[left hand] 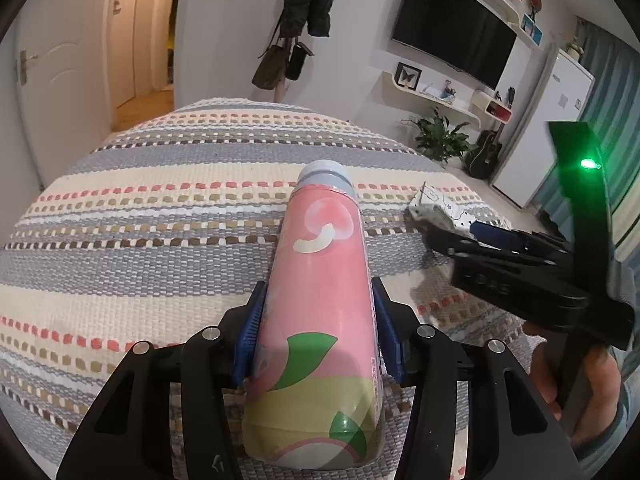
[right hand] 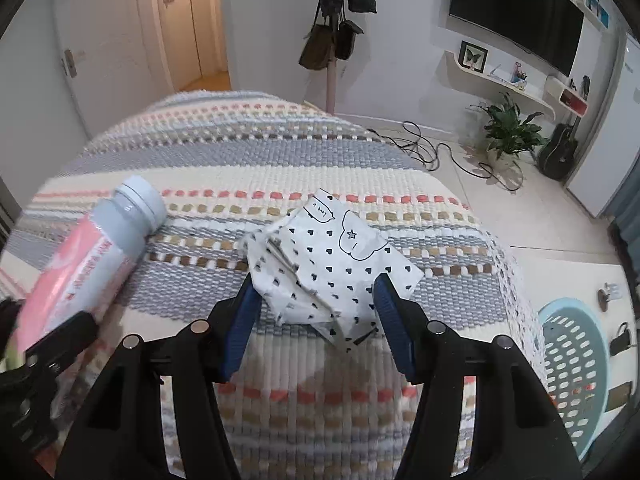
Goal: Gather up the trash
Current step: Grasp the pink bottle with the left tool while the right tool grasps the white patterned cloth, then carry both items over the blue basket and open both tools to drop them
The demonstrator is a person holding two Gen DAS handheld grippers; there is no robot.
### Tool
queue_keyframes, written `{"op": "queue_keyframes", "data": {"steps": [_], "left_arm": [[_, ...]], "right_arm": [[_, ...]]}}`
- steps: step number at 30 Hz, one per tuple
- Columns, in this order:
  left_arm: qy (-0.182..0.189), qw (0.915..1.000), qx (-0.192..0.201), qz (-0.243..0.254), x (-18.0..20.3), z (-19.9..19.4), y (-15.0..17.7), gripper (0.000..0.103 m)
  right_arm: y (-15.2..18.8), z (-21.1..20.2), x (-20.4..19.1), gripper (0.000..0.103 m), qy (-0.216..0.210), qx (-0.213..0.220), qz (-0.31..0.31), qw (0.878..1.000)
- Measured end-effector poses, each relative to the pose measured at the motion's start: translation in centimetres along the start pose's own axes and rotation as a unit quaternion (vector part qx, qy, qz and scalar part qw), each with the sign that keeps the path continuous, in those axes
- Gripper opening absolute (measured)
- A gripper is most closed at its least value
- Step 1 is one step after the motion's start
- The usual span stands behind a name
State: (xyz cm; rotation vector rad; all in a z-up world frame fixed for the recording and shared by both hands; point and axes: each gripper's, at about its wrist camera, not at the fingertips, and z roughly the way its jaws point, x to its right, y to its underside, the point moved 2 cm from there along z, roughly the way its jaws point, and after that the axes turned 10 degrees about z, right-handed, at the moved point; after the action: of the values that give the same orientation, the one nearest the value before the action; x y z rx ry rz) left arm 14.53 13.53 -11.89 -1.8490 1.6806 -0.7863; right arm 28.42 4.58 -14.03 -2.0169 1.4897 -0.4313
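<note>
A pink peach-print bottle (left hand: 320, 312) with a pale blue cap lies along my left gripper (left hand: 318, 300), whose blue pads press its sides; it is shut on the bottle, over the striped woven cloth (left hand: 160, 216). The bottle also shows in the right wrist view (right hand: 84, 256) at far left. My right gripper (right hand: 314, 292) is open, its blue pads on either side of a crumpled white paper bag (right hand: 324, 268) with black hearts, lying on the cloth. In the left wrist view the right gripper (left hand: 436, 232) reaches the bag (left hand: 436, 204) at right.
A light blue perforated basket (right hand: 576, 372) stands on the tiled floor at lower right, beside the cloth's edge. Black cables (right hand: 440, 152), a potted plant (right hand: 508, 132) and a guitar (right hand: 560, 152) sit on the floor beyond. A coat stand (right hand: 332, 40) is behind.
</note>
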Motion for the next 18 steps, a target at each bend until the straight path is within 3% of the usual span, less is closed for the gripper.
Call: {"op": "queue_keyframes", "data": {"steps": [1,6,8,14,18], "left_arm": [[-0.002,1.0000,-0.001,0.003,0.2,0.1,0.0,0.048],[-0.006,0.9998,-0.013,0.011,0.7,0.9,-0.4,0.047],[-0.012,0.9997,-0.014,0.016,0.9,1.1,-0.7,0.047],[-0.023,0.9996,-0.004,0.012,0.9,1.2,-1.5,0.047],[0.009,0.9999,0.000,-0.012,0.1,0.7,-1.5,0.047]], "right_arm": [[-0.2,0.0,-0.2,0.053,0.004,0.005,-0.003,1.000],[-0.3,0.2,-0.8,0.022,0.005,0.012,-0.014,1.000],[-0.4,-0.1,-0.6,0.014,0.012,0.022,-0.010,1.000],[-0.5,-2.5,1.3,0.006,-0.010,0.068,0.027,0.997],[-0.5,-4.4,2.8,0.005,-0.024,0.085,0.045,0.995]]}}
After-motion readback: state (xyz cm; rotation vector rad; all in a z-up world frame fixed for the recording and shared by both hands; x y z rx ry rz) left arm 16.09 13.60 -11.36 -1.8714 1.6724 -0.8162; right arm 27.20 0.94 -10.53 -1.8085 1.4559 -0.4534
